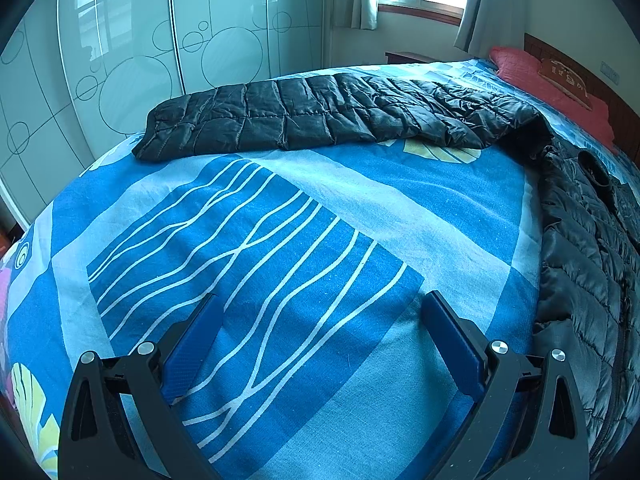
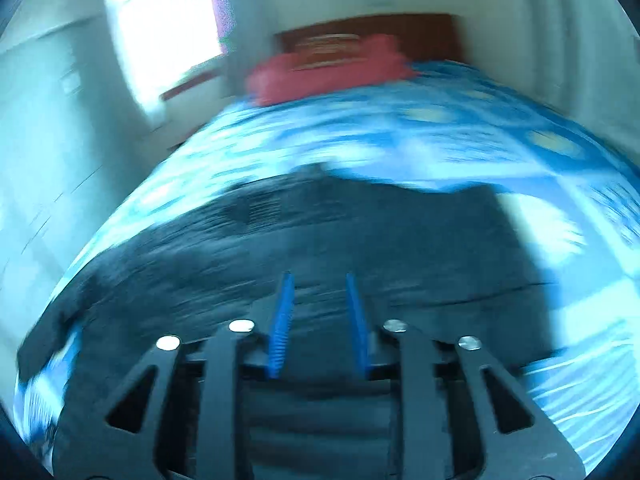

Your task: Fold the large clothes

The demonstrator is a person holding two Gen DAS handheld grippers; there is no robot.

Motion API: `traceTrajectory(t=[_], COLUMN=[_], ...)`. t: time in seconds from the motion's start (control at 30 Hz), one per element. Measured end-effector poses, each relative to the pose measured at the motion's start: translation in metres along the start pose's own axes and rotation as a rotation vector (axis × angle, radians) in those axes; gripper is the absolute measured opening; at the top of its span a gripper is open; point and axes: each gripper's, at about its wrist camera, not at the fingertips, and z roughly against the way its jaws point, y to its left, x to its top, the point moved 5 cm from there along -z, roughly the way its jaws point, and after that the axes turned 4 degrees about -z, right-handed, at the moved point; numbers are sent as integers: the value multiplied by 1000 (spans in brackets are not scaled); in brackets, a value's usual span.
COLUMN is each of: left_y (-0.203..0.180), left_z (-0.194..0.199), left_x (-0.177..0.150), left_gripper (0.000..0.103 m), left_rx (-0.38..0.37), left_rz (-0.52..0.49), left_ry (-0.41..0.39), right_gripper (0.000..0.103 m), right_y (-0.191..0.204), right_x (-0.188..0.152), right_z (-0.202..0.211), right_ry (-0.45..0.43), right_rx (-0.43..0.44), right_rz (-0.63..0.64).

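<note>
ahead, jacket [image 1: 580, 240] spread on bed [image 1: 280, 220], sleeve [image 1: 320, 120] stretched crosswise beyond left gripper [image 1: 320, 312], jaws wide and empty; right gripper [image 2: 320, 292] nearer, over body, part-open, holding nothing.

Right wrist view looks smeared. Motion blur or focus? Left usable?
Right wrist view: streaky motion blur across the black jacket and bedspread, window blown out, yet the right tool stays fairly sharp, so camera motion rather than focus. Left wrist view: sharp, left tool crisp, only fisheye bowing and wardrobe reflections.
</note>
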Motion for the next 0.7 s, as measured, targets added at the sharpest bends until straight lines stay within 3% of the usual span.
traceTrajectory(t=[0.07,0.13,0.23,0.37,0.5,0.53,0.63,0.67,0.7], left_y=[0,0,-1,-1,-2,-2,-2,-2,-2], left_z=[0,-1,-1,-2,-1,-1,-2,-2,-1], left_x=[0,0,0,0,1,1,1,1,1], left_gripper=[99,99,99,99,99,99,99,99,99], left_rx=[4,10,13,15,17,18,17,17,18], left_rz=[-2,-5,-7,-8,-9,-10,-9,-9,-10], left_ry=[1,1,2,3,1,1,1,1,1], right_gripper=[25,25,23,23,26,31,31,31,32], right_y=[-56,-81,-78,-65,-51,-51,-60,-67,-73], right_x=[12,8,-27,-21,11,18,25,27,17], right_z=[-5,-19,-60,-52,-36,-44,-77,-90,-111], right_ry=[-22,14,199,169,42,44,82,115,201], right_rx=[-94,-117,-65,-113,-136,-135,-165,-178,-175], right_rz=[-102,-144,-92,-3,30,27,26,13,-17])
